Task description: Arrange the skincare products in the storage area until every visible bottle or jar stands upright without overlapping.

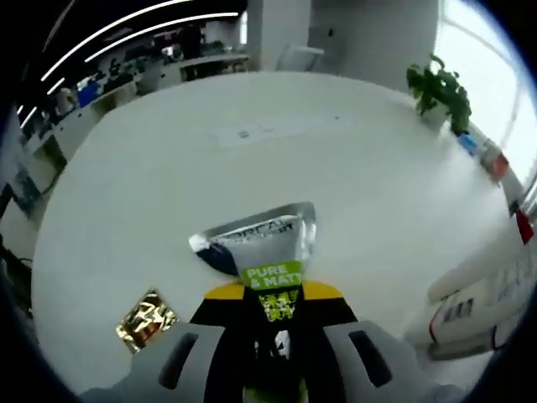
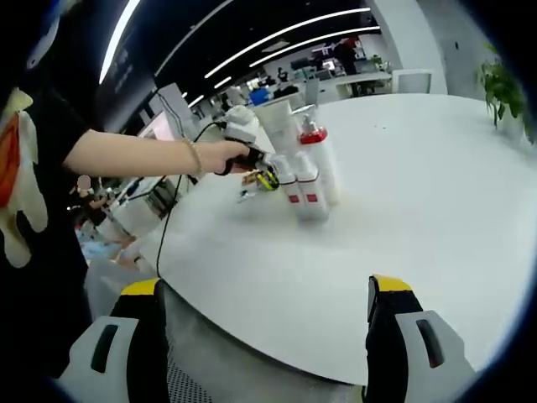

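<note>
Your left claw is clamped on the green-and-silver squeeze tube, its crimped foil end pointing away over the round white tabletop. Your right claw hangs with jaws wide apart and nothing between them. The cluster of white plastic bottles with red labels already stands upright near the tabletop's edge, smooth and glossy. The tube is not yet placed, and a small crinkled gold foil sachet lies flat just beside it.
</note>
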Motion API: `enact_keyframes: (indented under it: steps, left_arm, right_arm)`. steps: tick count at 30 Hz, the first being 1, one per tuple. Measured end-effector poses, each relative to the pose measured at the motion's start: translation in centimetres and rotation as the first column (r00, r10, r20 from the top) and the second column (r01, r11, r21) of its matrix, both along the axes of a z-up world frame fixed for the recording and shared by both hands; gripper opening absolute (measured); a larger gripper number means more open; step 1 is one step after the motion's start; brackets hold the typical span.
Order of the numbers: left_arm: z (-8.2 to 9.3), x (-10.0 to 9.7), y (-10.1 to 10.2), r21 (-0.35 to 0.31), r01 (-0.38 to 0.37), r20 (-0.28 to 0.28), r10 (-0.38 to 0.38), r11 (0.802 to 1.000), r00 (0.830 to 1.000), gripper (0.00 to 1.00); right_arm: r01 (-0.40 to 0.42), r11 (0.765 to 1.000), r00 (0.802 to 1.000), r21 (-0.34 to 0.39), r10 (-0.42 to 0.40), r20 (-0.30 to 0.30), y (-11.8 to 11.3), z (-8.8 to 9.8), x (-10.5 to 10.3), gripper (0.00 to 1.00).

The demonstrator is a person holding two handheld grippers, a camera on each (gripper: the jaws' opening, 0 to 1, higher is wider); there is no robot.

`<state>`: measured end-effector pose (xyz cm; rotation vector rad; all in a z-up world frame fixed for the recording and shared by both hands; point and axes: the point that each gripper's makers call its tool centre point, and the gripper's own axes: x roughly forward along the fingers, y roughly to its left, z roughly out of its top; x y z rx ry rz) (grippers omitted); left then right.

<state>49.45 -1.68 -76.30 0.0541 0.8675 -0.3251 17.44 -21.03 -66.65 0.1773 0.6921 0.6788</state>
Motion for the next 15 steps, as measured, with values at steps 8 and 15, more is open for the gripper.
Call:
enact_keyframes:
  steps: [8,15]
  left_arm:
    - [1.5,-1.5,0.2,0.006,0.019,0.039,-0.019,1.000,0.999,0.13]
    - [3.4,-1.9,0.6,-0.003,0.021,0.078,-0.021,1.000,0.997,0.13]
  right_arm:
    - [-0.012,1.000,1.000,0.000,0.012,0.010,0.1,0.1,0.0,1.00]
    - [-0.027,1.000,0.999,-0.010,0.028,0.025,0.4,0.3,-0.1,1.00]
